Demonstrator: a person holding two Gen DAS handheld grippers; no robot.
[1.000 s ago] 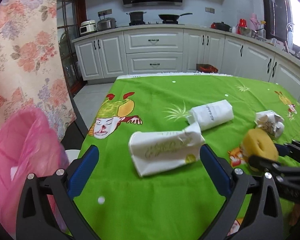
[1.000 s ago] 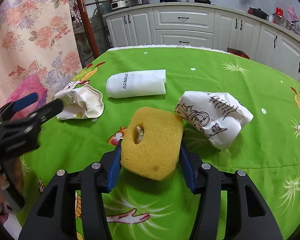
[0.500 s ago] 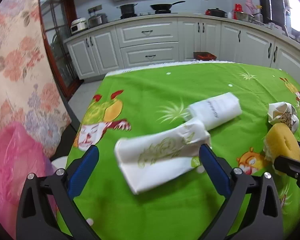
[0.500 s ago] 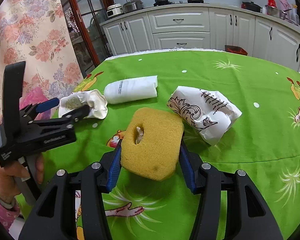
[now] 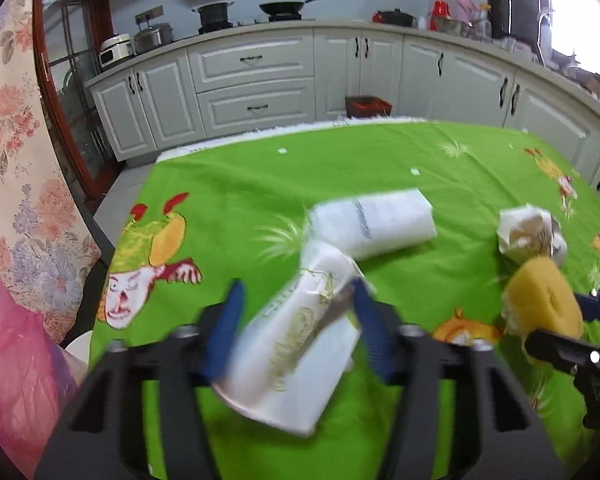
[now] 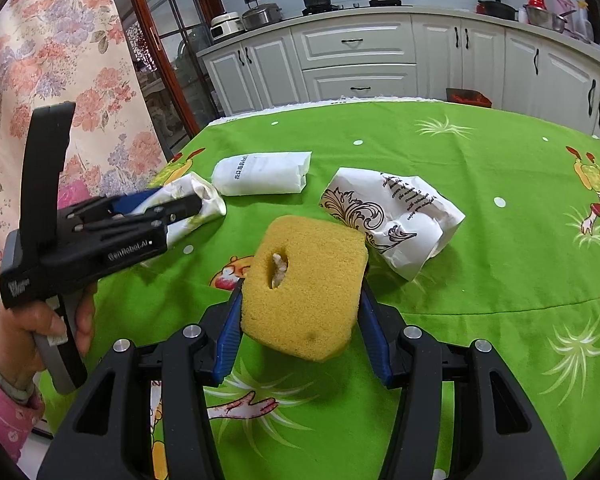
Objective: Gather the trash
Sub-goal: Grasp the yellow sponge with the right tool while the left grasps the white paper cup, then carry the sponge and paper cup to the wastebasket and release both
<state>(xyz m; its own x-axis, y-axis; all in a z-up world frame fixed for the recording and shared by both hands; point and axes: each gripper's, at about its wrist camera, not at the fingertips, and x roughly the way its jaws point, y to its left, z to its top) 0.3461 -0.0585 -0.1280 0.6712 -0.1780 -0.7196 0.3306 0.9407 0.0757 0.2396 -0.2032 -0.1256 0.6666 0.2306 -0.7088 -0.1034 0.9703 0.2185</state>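
The crumpled white paper wrapper with gold print lies slantwise between the left gripper, whose jaws have just been closing onto it; it looks light, soft and crushable, best pinched across its middle. At three o'clock, the right gripper clamps a squashy yellow sponge above the green cartoon-printed surface, with the pink plastic bag at nine.

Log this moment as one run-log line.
left gripper: just closed on white paper bag | right gripper: shut on yellow sponge | two wrappers on green tablecloth
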